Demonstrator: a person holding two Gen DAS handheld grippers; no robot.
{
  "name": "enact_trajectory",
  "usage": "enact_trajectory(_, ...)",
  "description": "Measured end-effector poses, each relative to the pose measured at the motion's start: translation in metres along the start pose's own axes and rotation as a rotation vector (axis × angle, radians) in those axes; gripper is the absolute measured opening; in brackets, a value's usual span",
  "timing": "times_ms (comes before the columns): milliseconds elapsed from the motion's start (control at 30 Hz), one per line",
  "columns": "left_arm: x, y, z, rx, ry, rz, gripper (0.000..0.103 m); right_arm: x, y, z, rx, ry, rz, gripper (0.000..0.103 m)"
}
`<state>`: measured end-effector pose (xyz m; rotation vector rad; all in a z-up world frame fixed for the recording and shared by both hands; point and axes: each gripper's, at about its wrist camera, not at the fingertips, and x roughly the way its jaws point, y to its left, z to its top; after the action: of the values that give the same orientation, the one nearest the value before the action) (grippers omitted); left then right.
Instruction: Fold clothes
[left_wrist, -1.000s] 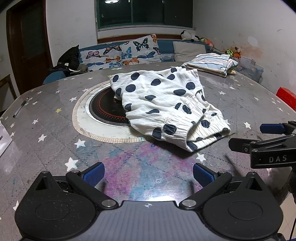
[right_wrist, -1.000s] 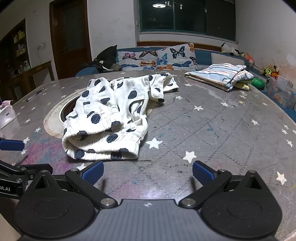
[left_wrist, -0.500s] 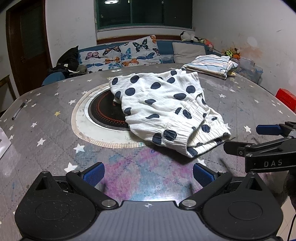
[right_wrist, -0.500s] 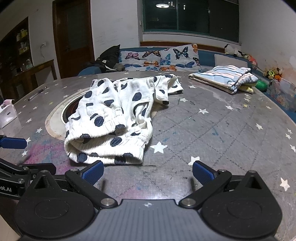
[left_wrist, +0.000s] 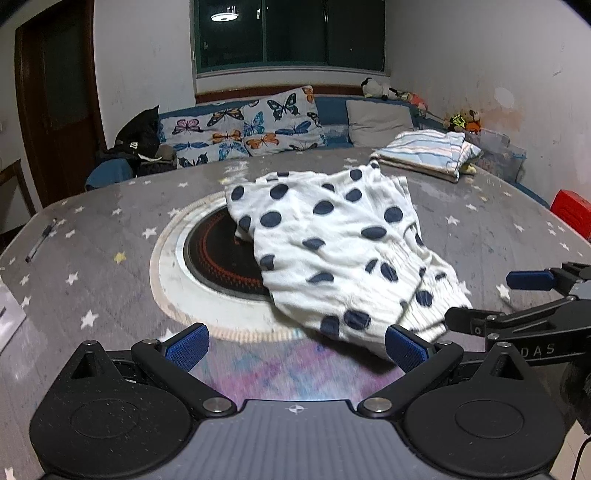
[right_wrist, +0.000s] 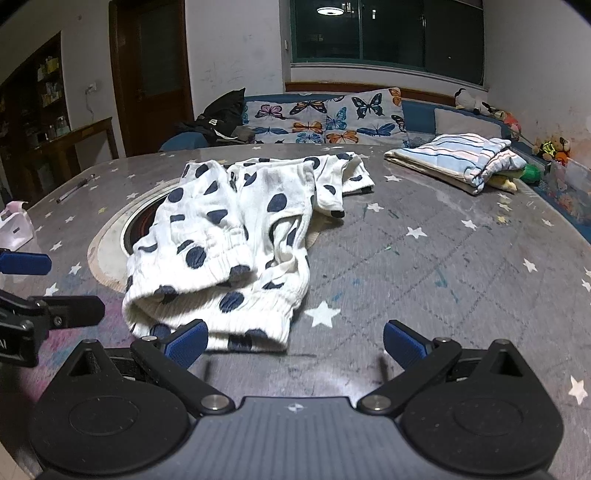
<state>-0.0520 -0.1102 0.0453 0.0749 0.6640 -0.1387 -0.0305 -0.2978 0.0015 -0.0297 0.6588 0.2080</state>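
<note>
Behind the round star-patterned table (left_wrist: 110, 258), a sofa with butterfly cushions (left_wrist: 243, 129) and a dark window were recorded in the left wrist view. The left gripper (left_wrist: 295, 345) was held with its jaws spread wide, and nothing was held between them. The white polka-dot garment (left_wrist: 332, 251) was seen ahead of the jaws and toward the right-hand fingertip, loosely heaped, with its near hem just beyond that blue pad. Part of the garment was laid over the dark circular inset (left_wrist: 214, 251) at the table's centre, ahead of the jaws. Folded striped laundry (left_wrist: 428, 151) was located far ahead and to the right. The right gripper (left_wrist: 487, 299) was visible at the right edge, jaws parted, just beside the garment's near corner.

From the right wrist view, the right gripper (right_wrist: 295, 341) was likewise found spread wide and empty. The polka-dot garment (right_wrist: 236, 243) was positioned ahead and to the left of the jaws, its elastic cuffs just in front of the left-hand fingertip. The striped laundry (right_wrist: 458, 158) was placed far ahead to the right. The left gripper (right_wrist: 51, 288) was noted at the left edge, jaws apart. A pen (right_wrist: 72, 192) was seen far to the left.
</note>
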Motion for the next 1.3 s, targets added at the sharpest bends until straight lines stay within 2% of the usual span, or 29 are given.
enact_trajectory(267,0.015,-0.016,0.030,0.042,-0.028,-0.041,0.103,0.009,-0.016,0.013,0.055,0.007,0.028,0.084)
enact_trajectory(467,0.038,-0.039,0.059,0.030,-0.026,-0.078,0.103,0.017,-0.021,0.015,0.072,0.033,0.061,0.074)
enact_trajectory(700,0.073,-0.061,0.081,0.019,0.015,-0.056,0.099,0.022,-0.022,0.017,0.082,0.042,0.101,0.064)
enact_trajectory(800,0.090,-0.064,0.083,0.006,0.057,-0.028,0.088,0.025,-0.021,0.017,0.086,0.045,0.114,0.061)
enact_trajectory(867,0.099,-0.059,0.083,-0.017,0.087,-0.023,0.073,0.026,-0.021,0.017,0.090,0.046,0.118,0.059)
enact_trajectory(900,0.104,-0.057,0.082,-0.029,0.102,-0.021,0.070,0.027,-0.021,0.017,0.092,0.046,0.121,0.058)
enact_trajectory(1067,0.109,-0.043,0.078,-0.069,0.129,-0.037,0.040,0.028,-0.021,0.017,0.095,0.047,0.138,0.050)
enact_trajectory(1167,0.106,-0.036,0.076,-0.095,0.131,-0.067,0.027,0.028,-0.021,0.017,0.097,0.047,0.144,0.044)
enact_trajectory(1300,0.099,-0.032,0.074,-0.106,0.116,-0.084,0.017,0.027,-0.021,0.016,0.103,0.046,0.154,0.037)
